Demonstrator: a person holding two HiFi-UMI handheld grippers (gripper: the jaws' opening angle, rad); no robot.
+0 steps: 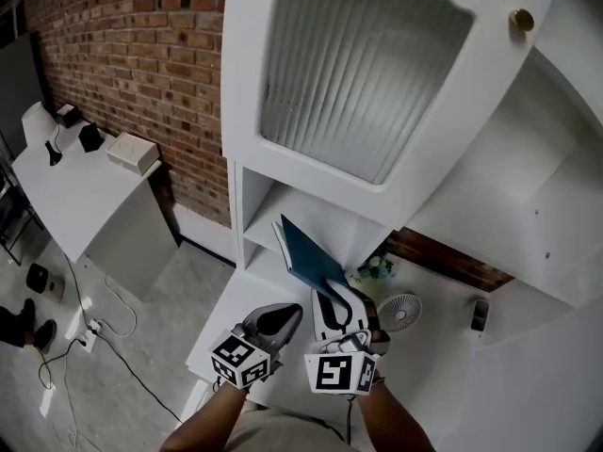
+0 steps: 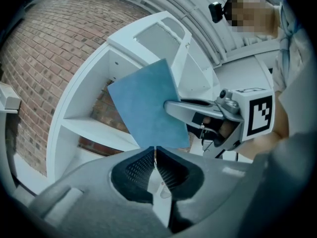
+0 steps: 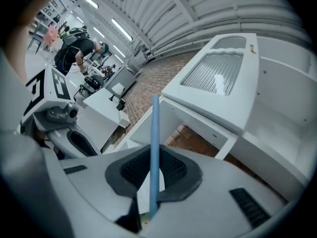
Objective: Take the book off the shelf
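A thin blue book (image 1: 309,255) is clear of the white shelf (image 1: 267,243) and hangs tilted in front of the open compartment. My right gripper (image 1: 332,295) is shut on the book's lower edge; in the right gripper view the book (image 3: 155,133) stands edge-on between the pads. The left gripper view shows its flat cover (image 2: 146,108) with the right gripper (image 2: 173,108) clamped on it. My left gripper (image 1: 287,314) is just left of the right one, below the book. It is shut with nothing between its fingertips (image 2: 154,151).
The cabinet's ribbed-glass door (image 1: 363,64) is above the compartment. A small fan (image 1: 402,311), a little plant (image 1: 375,267) and a black item (image 1: 480,314) sit on the white surface to the right. A white table (image 1: 75,191) stands left, with cables (image 1: 80,342) on the floor.
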